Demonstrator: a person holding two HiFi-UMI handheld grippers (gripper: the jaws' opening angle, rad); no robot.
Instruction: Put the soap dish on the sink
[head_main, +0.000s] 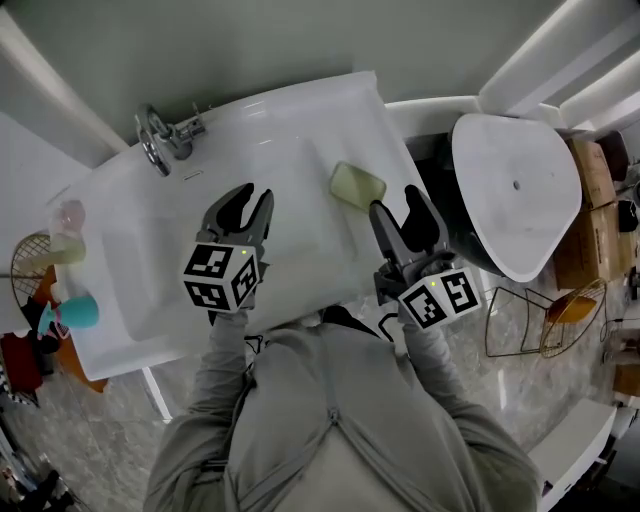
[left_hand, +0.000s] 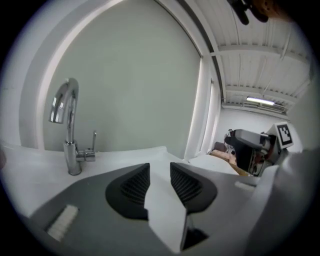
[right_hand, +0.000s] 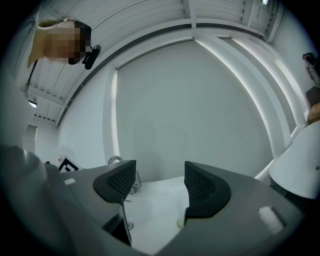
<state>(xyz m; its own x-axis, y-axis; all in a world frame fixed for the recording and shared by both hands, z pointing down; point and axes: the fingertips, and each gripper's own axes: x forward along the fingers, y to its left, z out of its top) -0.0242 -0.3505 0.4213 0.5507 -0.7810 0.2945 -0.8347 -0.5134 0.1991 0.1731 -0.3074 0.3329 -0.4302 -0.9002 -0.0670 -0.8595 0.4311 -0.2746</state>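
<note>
Pale green, rounded-rectangle soap dish (head_main: 357, 185), smooth and matte, lying flat on the right rim of a glossy white rectangular sink (head_main: 300, 105). Just beside it, the right tool (head_main: 398, 212), with dark ribbed pads spread wide and nothing between them. Over the basin, the left tool (head_main: 250, 205), released, its pads parted by a narrow gap and likewise empty. Printed in black and white on each tool's cube (head_main: 222, 275): bold square marker patterns. At the sink's back edge, a curved polished chrome faucet (head_main: 160, 140) with a thin side lever. To the right, a white rounded-triangular shell (head_main: 515, 190).
</note>
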